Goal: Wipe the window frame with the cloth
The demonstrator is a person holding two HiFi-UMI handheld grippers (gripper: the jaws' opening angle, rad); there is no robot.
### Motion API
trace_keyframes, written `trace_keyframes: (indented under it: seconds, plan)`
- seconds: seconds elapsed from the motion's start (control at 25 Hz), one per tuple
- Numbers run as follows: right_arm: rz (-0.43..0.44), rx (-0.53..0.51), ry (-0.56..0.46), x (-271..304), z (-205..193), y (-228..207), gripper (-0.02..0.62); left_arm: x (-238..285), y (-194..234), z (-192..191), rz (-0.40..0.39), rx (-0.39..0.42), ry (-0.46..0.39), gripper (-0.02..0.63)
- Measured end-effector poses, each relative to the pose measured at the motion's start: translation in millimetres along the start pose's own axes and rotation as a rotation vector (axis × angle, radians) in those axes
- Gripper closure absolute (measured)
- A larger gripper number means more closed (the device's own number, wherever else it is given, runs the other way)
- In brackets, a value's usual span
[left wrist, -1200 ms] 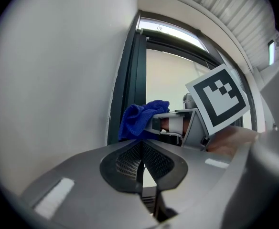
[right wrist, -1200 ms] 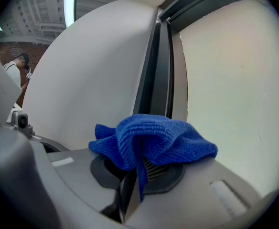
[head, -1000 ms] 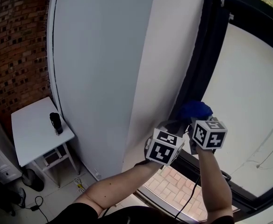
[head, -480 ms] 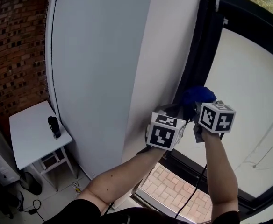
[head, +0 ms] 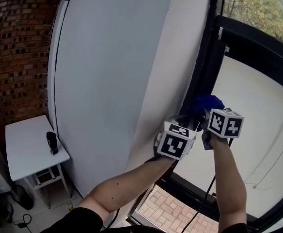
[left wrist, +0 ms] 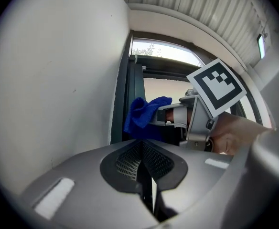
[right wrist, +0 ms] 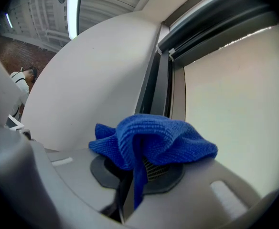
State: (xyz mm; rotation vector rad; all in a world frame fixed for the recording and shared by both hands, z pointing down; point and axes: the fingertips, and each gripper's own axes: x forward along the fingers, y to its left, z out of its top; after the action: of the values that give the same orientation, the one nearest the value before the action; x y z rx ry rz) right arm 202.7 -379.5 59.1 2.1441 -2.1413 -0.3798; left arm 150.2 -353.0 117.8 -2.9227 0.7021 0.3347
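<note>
In the head view, a blue cloth (head: 206, 102) is being held up by the right tool (head: 205, 114) at the dark window frame (head: 205, 62), on the upright where it meets the white wall (head: 112, 81). Actual contact cannot be confirmed from here. The left tool (head: 182, 123) is being carried just beside the right one, near the same upright. In the left gripper view, that tool's jaws are being held together with nothing between them, and the cloth is being shown ahead as a bunched blue wad at the frame's edge. In the right gripper view, the jaws are being clamped on a fold of the cloth, with the rest draped loosely over the jaw tips. The weave looks ribbed, soft and thick, while the frame looks smooth, hard and narrowly channelled beside a pale flat pane (right wrist: 235, 94). For the wiping to be done well, it is judged that the wad should be pressed into the channel and drawn along the upright in long strokes, with the grip firm enough that no fold slips free.
</note>
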Motion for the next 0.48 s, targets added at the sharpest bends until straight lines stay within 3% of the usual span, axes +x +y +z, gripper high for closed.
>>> trace_keyframes:
  seconds: [0.48]
  plan:
    - [-0.025,-0.065,-0.123,8,117,-23,0.54,26,5,38,-0.015,-0.015,-0.003,0.614]
